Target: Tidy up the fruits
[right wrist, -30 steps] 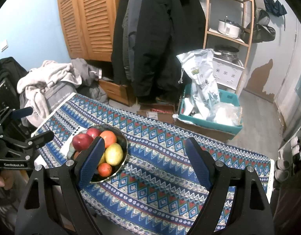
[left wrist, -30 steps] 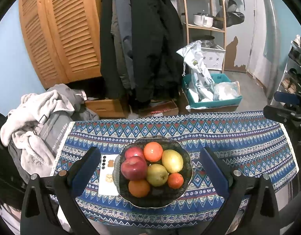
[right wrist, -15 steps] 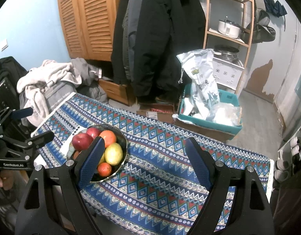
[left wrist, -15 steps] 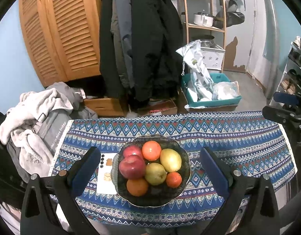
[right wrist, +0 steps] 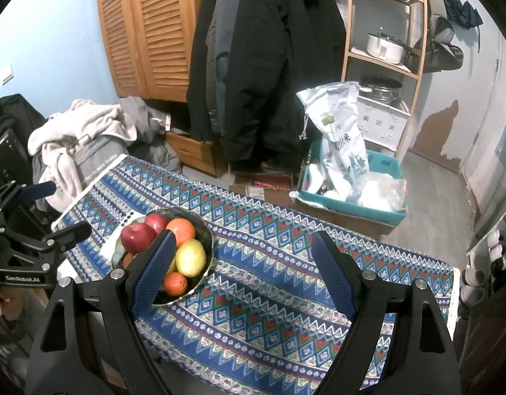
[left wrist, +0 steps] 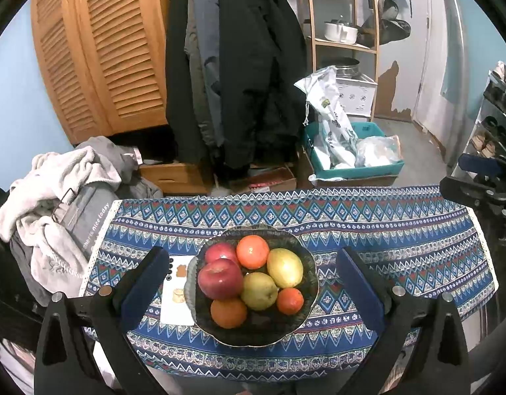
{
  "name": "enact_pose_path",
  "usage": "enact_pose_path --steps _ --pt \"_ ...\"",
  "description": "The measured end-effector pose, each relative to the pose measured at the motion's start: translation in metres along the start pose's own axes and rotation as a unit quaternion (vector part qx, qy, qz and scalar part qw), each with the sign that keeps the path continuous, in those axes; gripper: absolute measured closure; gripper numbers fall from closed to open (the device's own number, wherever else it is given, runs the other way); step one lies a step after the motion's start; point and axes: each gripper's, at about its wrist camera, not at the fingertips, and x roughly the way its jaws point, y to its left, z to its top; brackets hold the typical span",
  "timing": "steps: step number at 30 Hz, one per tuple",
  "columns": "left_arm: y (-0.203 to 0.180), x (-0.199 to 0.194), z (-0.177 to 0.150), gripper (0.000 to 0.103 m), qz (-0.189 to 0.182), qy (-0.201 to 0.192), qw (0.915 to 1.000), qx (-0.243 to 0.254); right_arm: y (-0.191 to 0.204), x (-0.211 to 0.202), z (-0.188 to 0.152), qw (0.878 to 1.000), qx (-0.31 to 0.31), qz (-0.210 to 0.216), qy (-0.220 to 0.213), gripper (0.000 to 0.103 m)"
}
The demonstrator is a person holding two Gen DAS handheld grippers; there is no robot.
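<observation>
A dark bowl [left wrist: 308, 283] [right wrist: 209, 240] sits on the blue patterned tablecloth [left wrist: 368, 227] [right wrist: 269, 263], piled with several fruits: a red apple [left wrist: 220, 278] [right wrist: 137, 237], an orange [left wrist: 253, 251] [right wrist: 181, 229], a yellow-green pear [left wrist: 284, 267] [right wrist: 191, 257], a tangerine [left wrist: 289, 301] [right wrist: 175, 283]. My left gripper [left wrist: 253, 283] hovers over the bowl, open, fingers wide on either side of it, touching nothing. My right gripper [right wrist: 243, 273] is open above bare cloth to the bowl's right; its left finger [right wrist: 152, 271] covers part of the bowl.
A white card [left wrist: 177, 293] lies on the cloth left of the bowl. Beyond the table: a pile of clothes [left wrist: 58, 197], hanging dark coats [left wrist: 246, 75], a teal bin with bags [left wrist: 351, 161], a wooden shelf [left wrist: 345, 39]. The cloth to the bowl's right is bare.
The left wrist view drifted very slightly, so the bowl sits a touch further left between the fingers. Both grippers stayed open and the fruit did not move.
</observation>
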Motion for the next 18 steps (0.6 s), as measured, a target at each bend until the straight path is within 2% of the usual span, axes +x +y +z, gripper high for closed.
enact_pose_path --steps 18 --pt "-0.0021 0.0006 -0.0022 0.001 -0.010 0.004 0.9999 -0.002 -0.0012 -0.0004 -0.0008 1.000 0.000 0.000 0.001 0.020"
